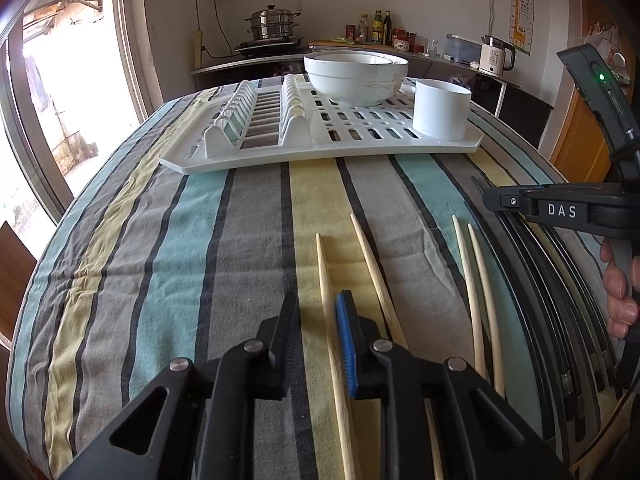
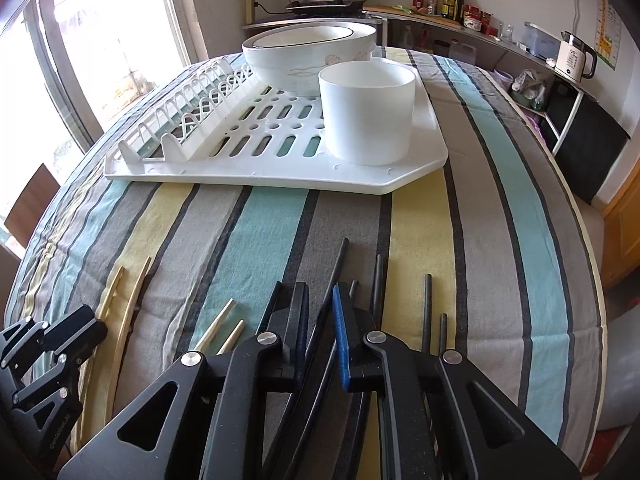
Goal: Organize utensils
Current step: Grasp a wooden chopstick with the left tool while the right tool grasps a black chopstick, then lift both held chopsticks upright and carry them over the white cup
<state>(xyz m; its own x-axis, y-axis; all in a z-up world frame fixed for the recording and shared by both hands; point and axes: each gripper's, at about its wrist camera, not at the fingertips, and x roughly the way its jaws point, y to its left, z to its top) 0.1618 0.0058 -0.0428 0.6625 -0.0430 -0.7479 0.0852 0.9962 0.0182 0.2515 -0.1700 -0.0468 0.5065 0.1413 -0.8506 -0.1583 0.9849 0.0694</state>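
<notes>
Both tongs gape, released: left tongs (image 1: 316, 316) over wooden chopsticks (image 1: 374, 268), right tongs (image 2: 320, 304) over black chopsticks (image 2: 340, 264). Bare striped surface (image 2: 260, 220) separates them from the drying rack (image 2: 280, 172).

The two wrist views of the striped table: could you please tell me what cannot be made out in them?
- Inside of the white cylindrical cup: both views look from the side, so its wall hides any contents.
- Near ends of the pale wooden chopsticks: left wrist view, hidden under the left gripper.
- Black chopsticks: right wrist view, the right gripper covers most of them, so their count is unclear.
- Inside of the white ceramic bowl: seen too low.
</notes>
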